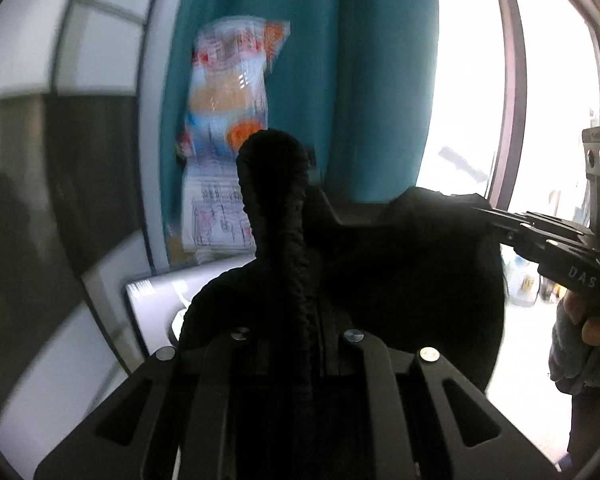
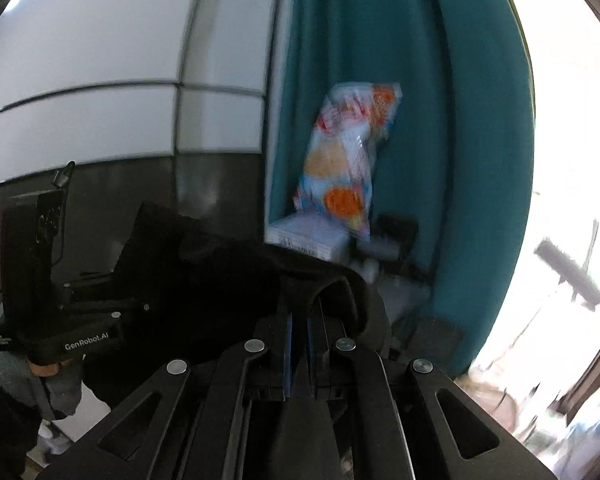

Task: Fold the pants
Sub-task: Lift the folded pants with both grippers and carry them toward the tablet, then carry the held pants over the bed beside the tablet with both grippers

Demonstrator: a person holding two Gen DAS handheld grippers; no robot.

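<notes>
In the left wrist view, you are holding the left gripper with its jaws pinched together on a bunched ridge of the black pants, which is sticking up between the fingers and rising well above them. The rest of the dark cloth is spreading off to the right, where the right gripper is biting into its far edge, its fingers drawn in tight on the fabric; your right hand, in a grey fingerless glove, is wrapping the handle below. Behind the cloth a teal curtain is hanging, with a blurred colourful snack bag standing in front of it and a white box beneath that bag. A bright window is glaring on the right. In the right wrist view, you are keeping the right gripper nearly shut, its blue-edged pads clamping a fold of the pants, which are draping over the fingertips and stretching left, held up in the air between the two tools. The left gripper is showing at the left edge, buried in the cloth, so from here you cannot tell how far it is closed. The snack bag is leaning against the curtain, just above the white box.
</notes>
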